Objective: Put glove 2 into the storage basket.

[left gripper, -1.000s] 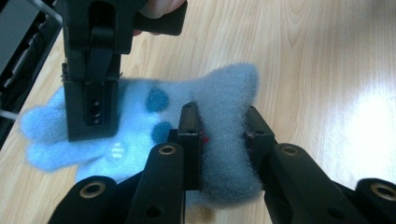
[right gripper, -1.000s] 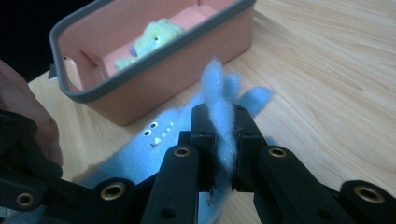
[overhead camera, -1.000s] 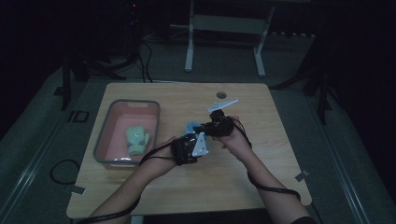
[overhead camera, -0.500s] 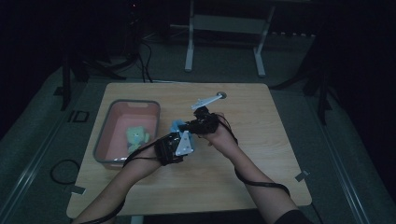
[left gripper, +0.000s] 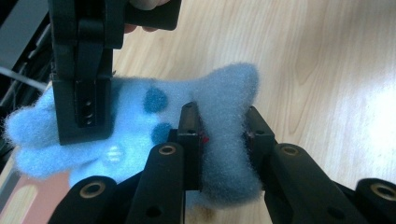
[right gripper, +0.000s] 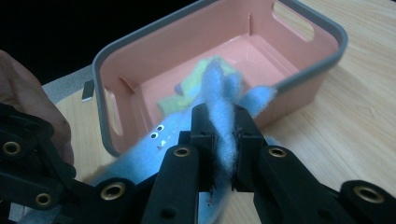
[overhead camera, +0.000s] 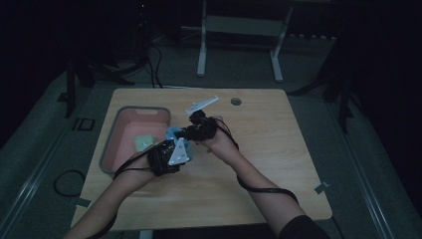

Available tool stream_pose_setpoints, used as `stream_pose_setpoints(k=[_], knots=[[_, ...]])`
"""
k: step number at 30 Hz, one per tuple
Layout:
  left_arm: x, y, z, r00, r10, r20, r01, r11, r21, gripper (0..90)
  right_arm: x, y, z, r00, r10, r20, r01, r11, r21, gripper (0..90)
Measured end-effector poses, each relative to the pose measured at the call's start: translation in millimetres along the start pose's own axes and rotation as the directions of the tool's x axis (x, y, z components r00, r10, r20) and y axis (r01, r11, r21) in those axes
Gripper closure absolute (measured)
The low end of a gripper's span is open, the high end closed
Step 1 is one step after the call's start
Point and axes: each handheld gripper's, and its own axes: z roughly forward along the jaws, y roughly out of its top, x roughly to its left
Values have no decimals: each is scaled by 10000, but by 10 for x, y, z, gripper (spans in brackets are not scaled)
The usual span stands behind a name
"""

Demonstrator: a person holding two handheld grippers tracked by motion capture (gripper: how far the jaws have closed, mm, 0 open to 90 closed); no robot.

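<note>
Over the wooden table [overhead camera: 278, 164], both grippers' jaws clamp a blue felt toy [left gripper: 219, 107] (no readable writing).

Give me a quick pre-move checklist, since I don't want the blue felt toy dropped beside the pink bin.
1. Left tool clamped on the blue felt toy: ok.
2. Right tool clamped on the toy's other end: ok.
3. Toy lifted off the wooden table: cannot tell.
4. Toy over the pink bin: not ok; it hangs at the rim, by the near wall.
5. Room in the bin beside the green felt piece: ok.
</note>
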Motion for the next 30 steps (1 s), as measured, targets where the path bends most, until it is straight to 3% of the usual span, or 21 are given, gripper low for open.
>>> stream_pose_setpoints(k=[11,17,25,30], knots=[[99,-272,-215,9993,-197,-316,209,9990,391,748,181,273,324,9983,-455,-363,460,9988,145,824],[150,-436,-304,9987,-317,-395,345,9969,703,748,252,364,533,9970,-392,-668,404,9990,164,824],[271,-666,-351,9966,-588,-570,641,9934,951,748,300,534,805,9952,-554,-809,587,9975,384,825],[371,-789,-277,9958,-766,-500,817,9908,1080,747,273,592,989,9956,-472,-806,505,9979,399,824]])
